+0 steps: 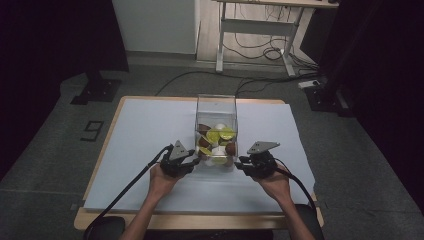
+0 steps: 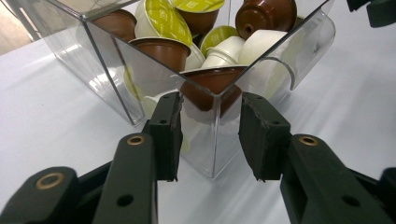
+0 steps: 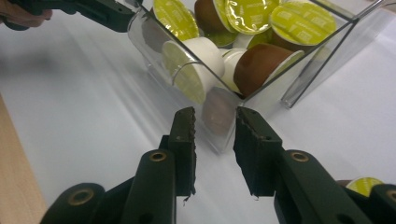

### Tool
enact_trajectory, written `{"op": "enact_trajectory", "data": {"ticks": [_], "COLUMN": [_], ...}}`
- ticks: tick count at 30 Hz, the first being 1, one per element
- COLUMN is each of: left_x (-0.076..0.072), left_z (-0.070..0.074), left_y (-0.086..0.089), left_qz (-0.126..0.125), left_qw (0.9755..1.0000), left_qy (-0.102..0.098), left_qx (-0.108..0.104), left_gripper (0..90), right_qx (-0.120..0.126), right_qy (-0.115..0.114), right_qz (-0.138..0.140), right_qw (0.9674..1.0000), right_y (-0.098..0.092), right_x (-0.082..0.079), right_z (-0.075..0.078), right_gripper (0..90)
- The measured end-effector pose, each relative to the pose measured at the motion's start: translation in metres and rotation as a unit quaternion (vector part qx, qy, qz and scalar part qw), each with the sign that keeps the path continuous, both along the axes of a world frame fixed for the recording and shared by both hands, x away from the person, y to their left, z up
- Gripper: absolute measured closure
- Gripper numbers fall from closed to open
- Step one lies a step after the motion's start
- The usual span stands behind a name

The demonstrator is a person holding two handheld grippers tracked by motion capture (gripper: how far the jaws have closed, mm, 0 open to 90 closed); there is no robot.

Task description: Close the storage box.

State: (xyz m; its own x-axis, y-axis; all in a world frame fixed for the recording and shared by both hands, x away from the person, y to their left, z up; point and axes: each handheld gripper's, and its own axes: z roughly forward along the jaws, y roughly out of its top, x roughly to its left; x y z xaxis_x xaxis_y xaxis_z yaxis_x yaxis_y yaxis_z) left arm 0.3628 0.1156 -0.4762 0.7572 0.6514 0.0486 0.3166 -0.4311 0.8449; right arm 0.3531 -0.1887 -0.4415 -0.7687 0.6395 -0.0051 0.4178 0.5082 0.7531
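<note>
Clear acrylic box (image 1: 216, 107) stands mid-table on the white sheet (image 1: 140, 145), full of brown, white and lime-lidded coffee capsules (image 2: 163, 21); the lid print is too small to read. Left gripper (image 2: 210, 133) straddles one near corner of the box, right gripper (image 3: 215, 140) the other. Each pair of jaws is narrowly parted; whether the pads press the walls I cannot tell.

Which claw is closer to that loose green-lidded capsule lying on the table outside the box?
Right. The capsule lies just beside the right claw; the left claw sits at the clear box's other front corner.
</note>
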Motion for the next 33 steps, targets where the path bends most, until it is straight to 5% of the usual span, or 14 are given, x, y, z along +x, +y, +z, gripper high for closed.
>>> {"op": "enact_trajectory", "data": {"ticks": [17, 33], "left_x": [0.002, 0.002], "left_z": [-0.003, -0.001], "left_y": [-0.002, -0.001], "left_qz": [0.007, 0.011], "left_qw": [0.9999, 0.9999], "left_qy": [0.005, 0.006], "left_qx": [-0.006, -0.001], "left_gripper": [57.1, 58.8], "right_qx": [0.013, 0.01], "right_qy": [0.023, 0.001], "right_qz": [0.036, 0.031], "right_qw": [0.999, 0.9995], "right_y": [0.024, 0.036], "right_x": [0.005, 0.012], "right_z": [-0.008, -0.009], "right_gripper": [72.6, 78.5]}}
